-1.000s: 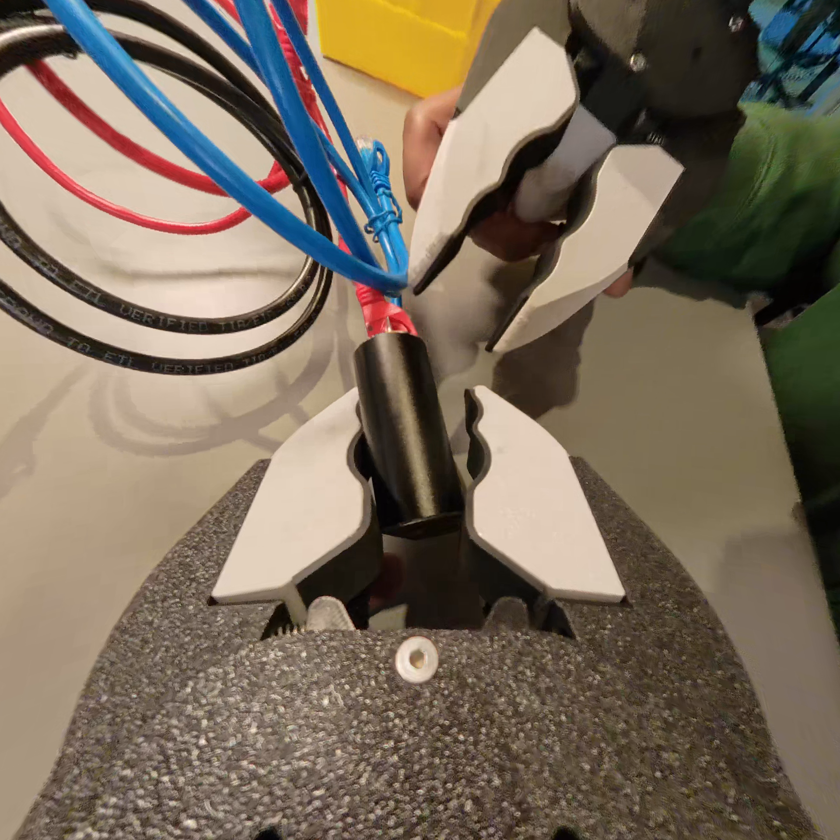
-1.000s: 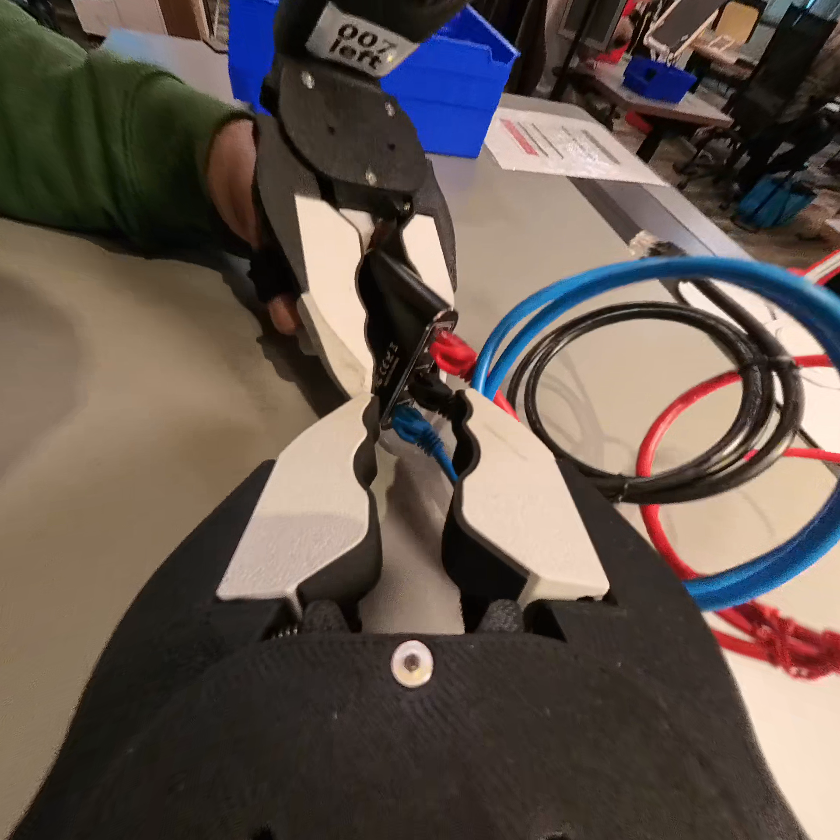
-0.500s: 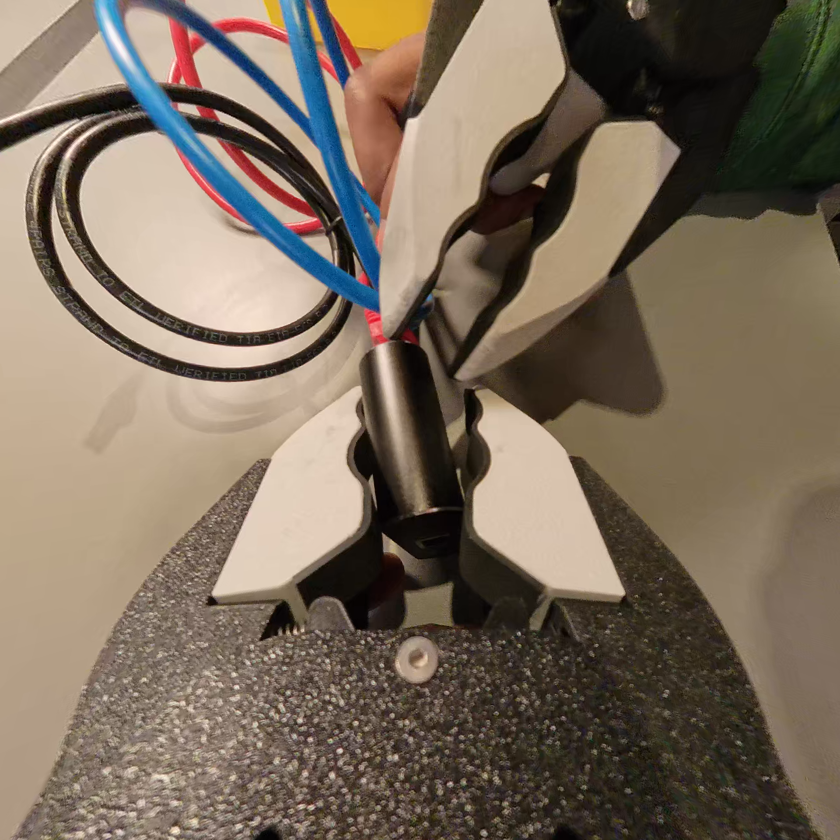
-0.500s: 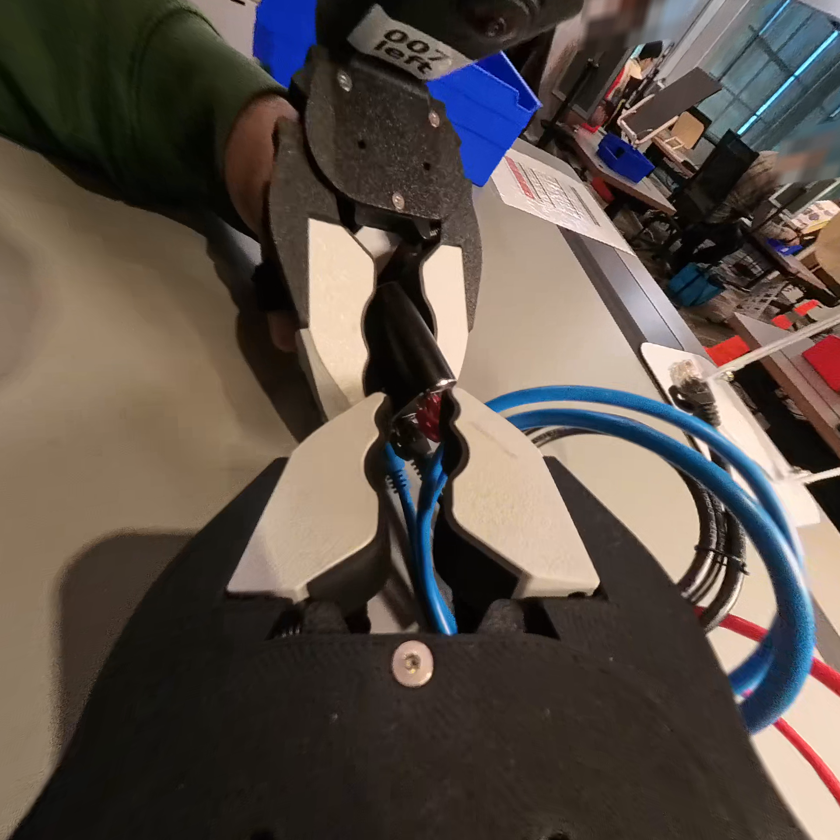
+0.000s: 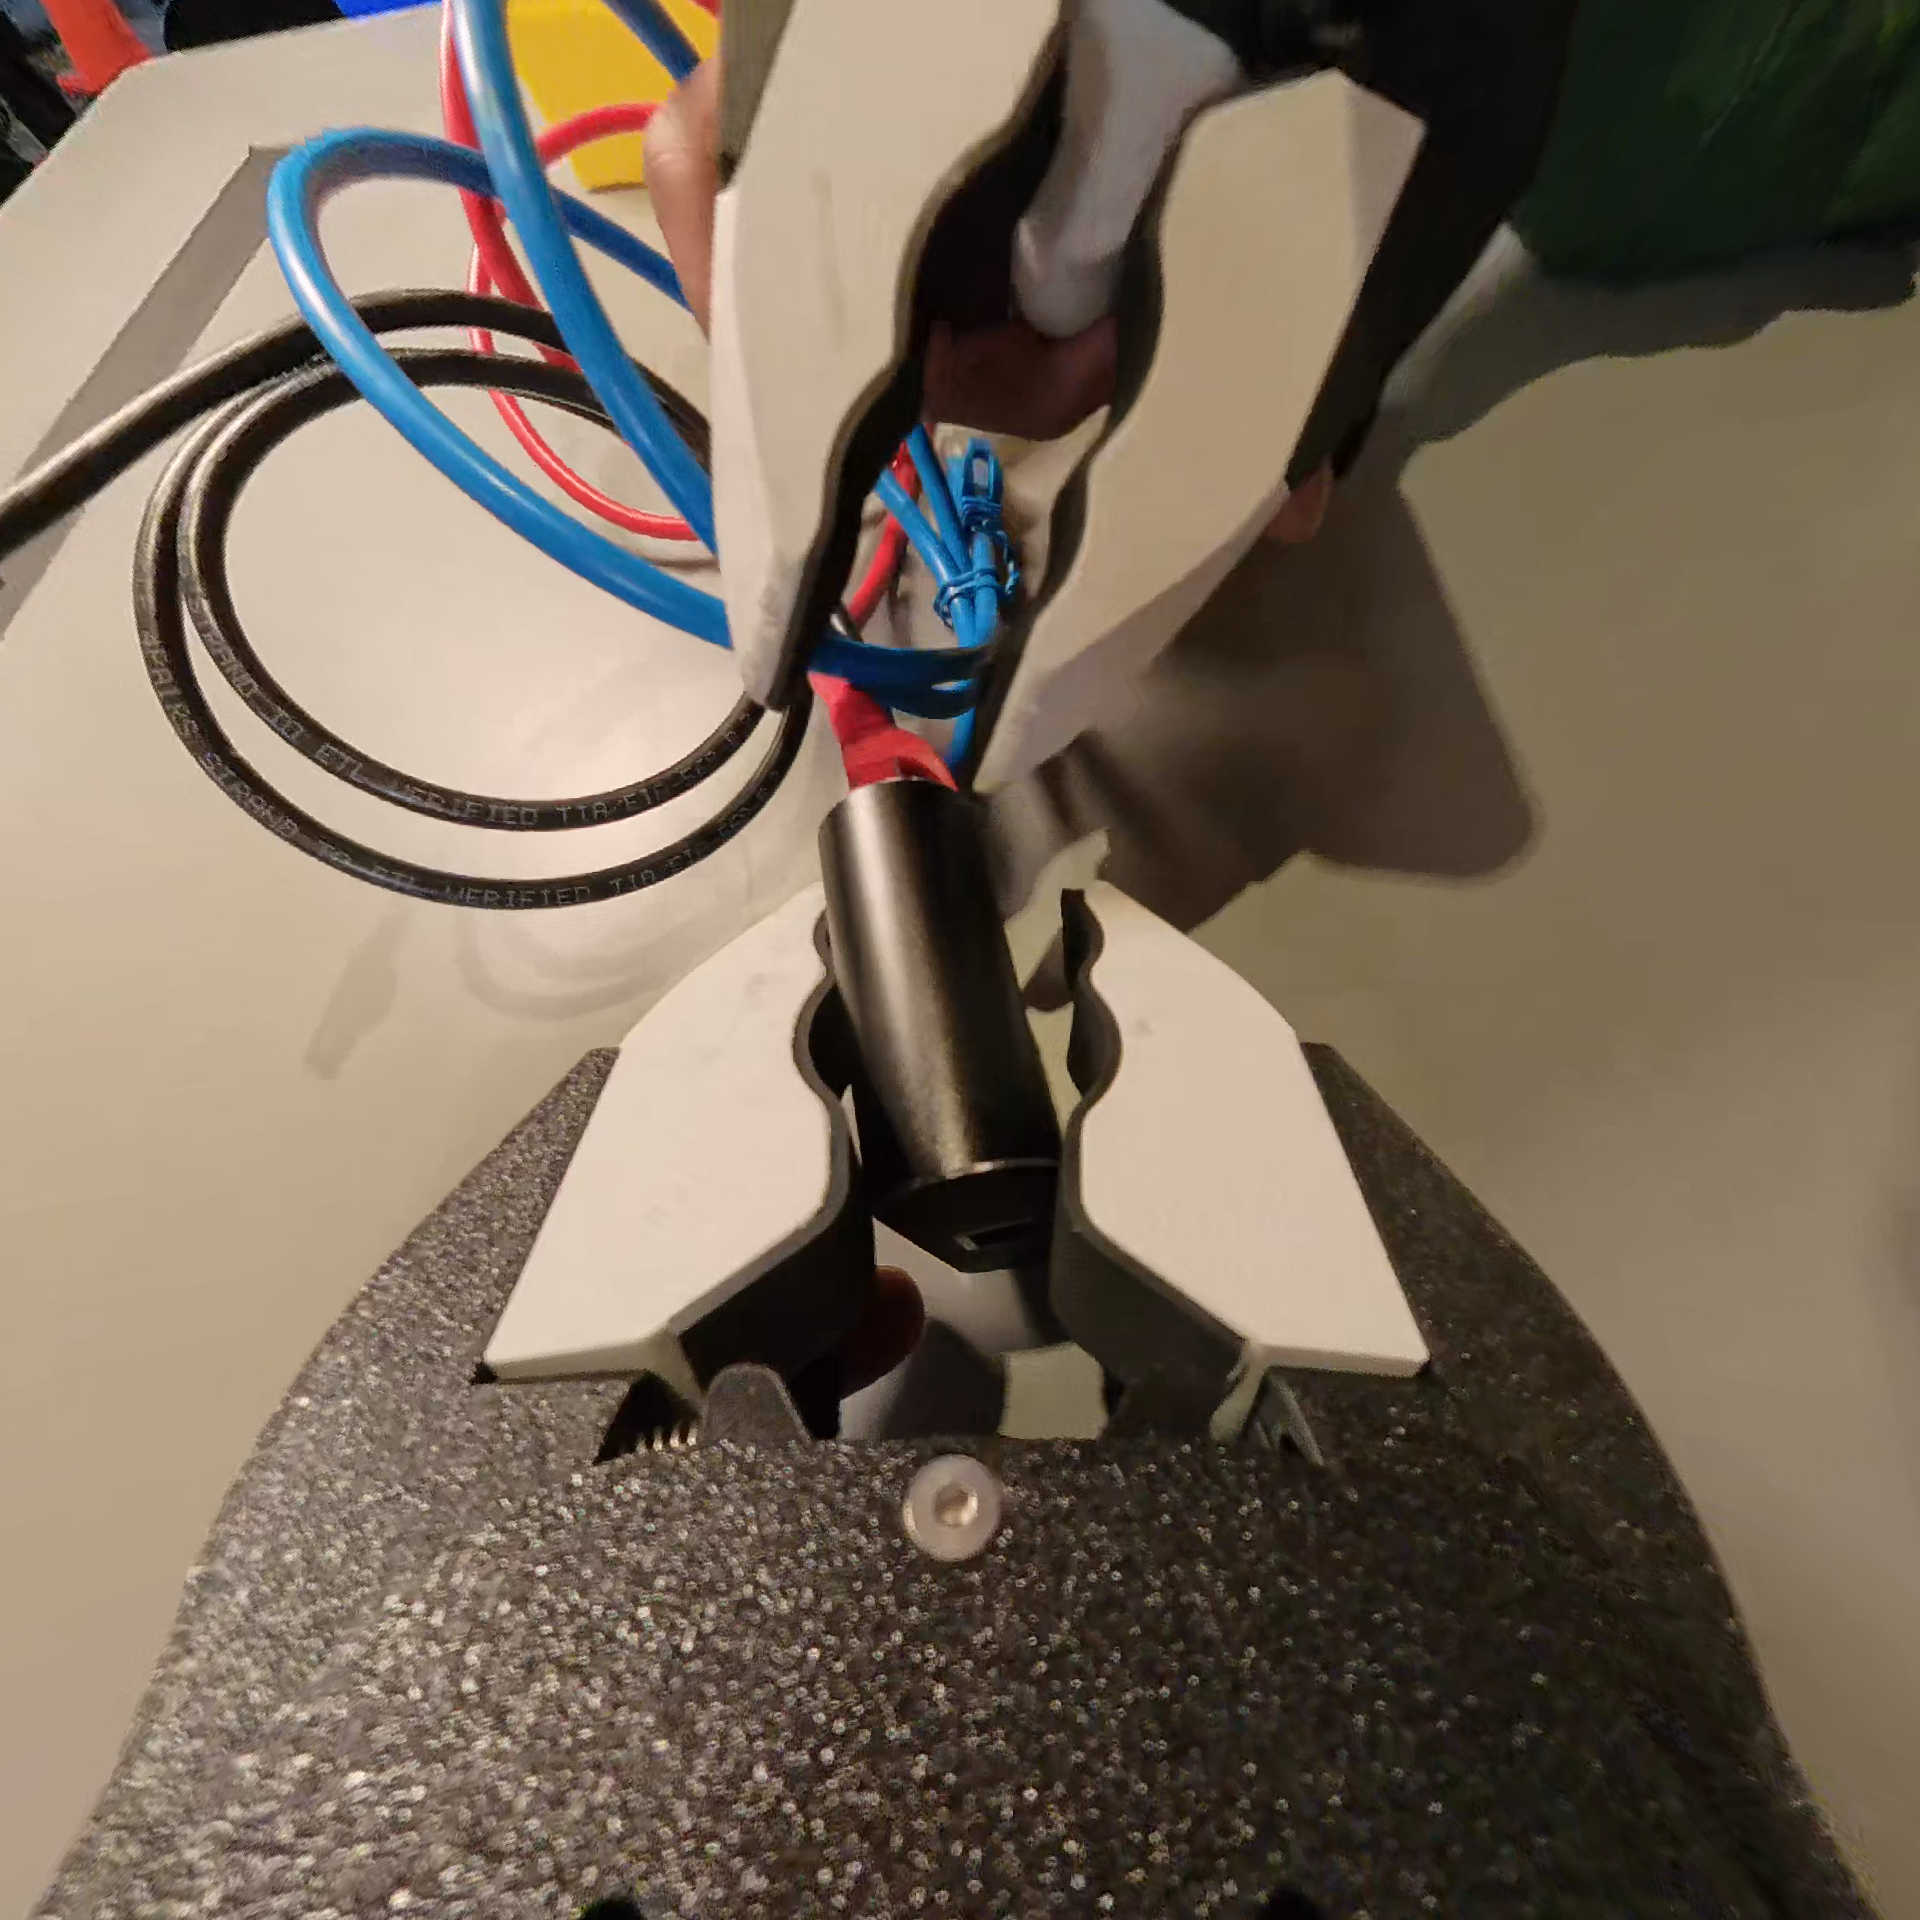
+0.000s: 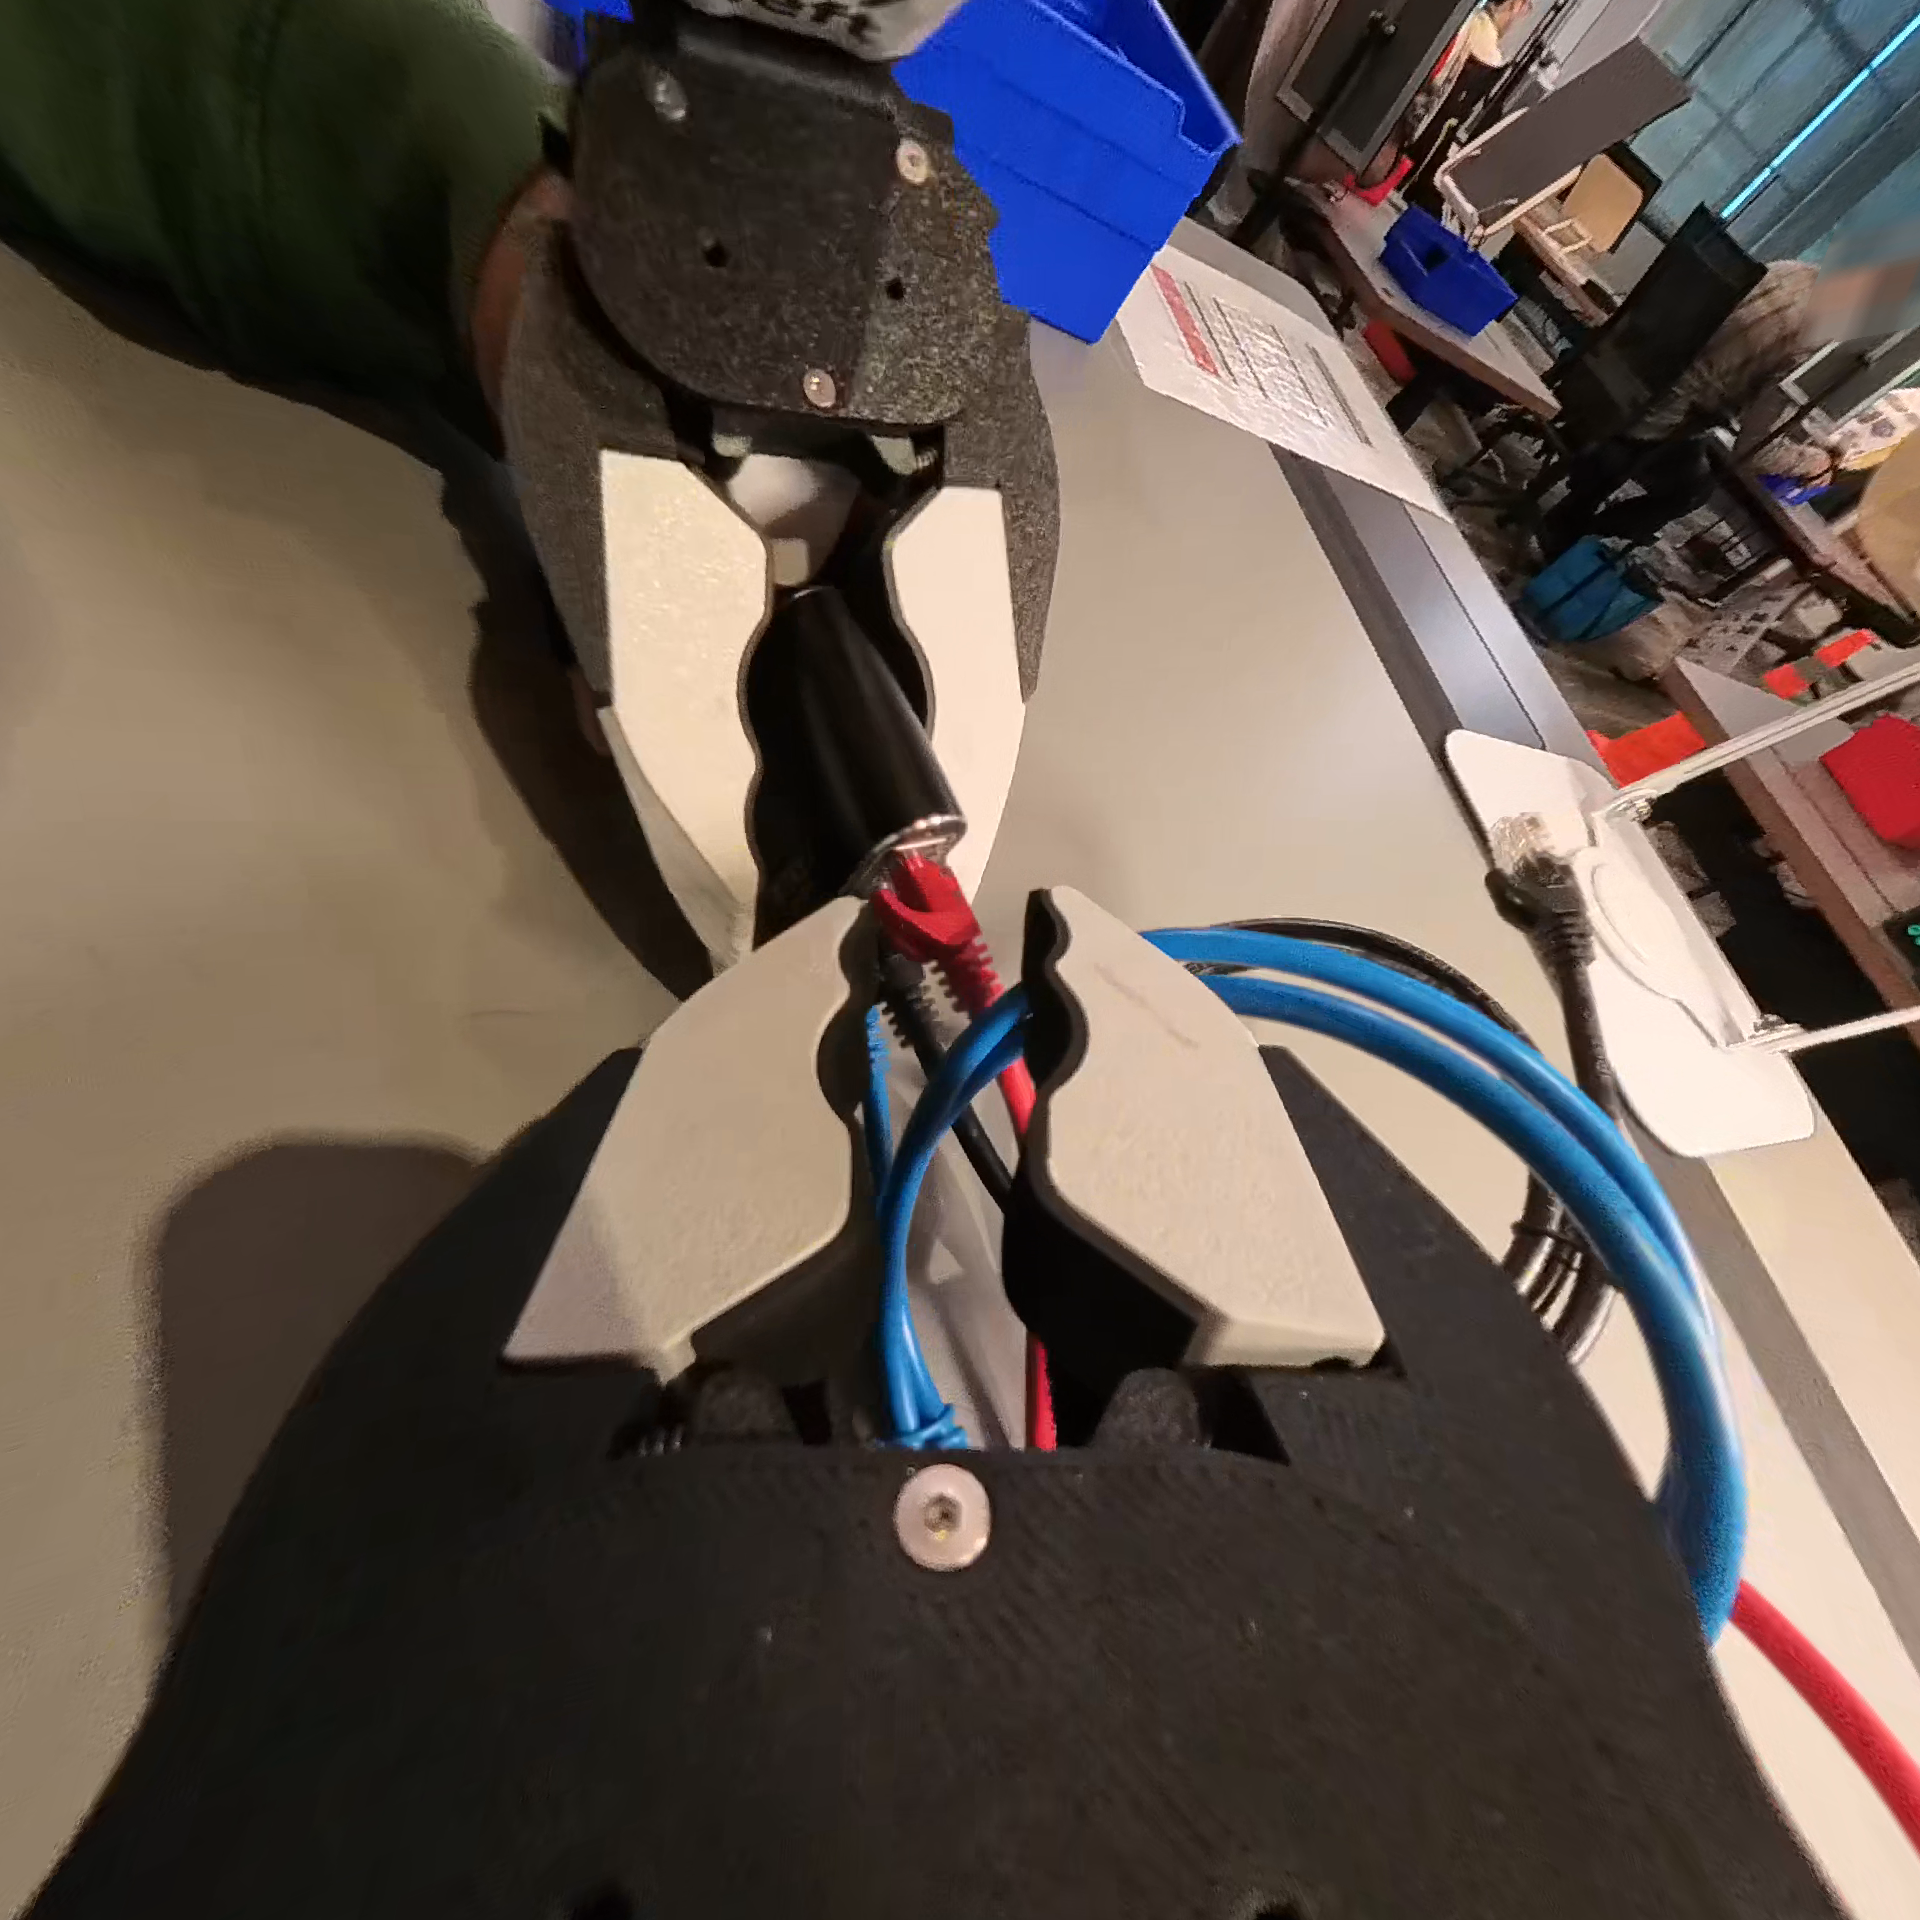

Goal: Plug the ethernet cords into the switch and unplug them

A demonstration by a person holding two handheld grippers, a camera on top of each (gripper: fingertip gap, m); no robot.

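Switch (image 5: pixel 940 1023) clamped in left hand-held gripper (image 5: pixel 945 956); right hand-held gripper (image 6: pixel 951 935) agape around cords (image 6: pixel 940 1132).

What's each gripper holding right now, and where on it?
Left gripper: shut on the black switch, around its middle. Right gripper: open around the red, blue and black cords, gripping none.

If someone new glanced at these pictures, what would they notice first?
Most striking is the black switch, clamped in the left tongs at centre, with a red plug seated in its far end. Facing it, the right tongs stand open around blue cables, with black cable coiled on the table.
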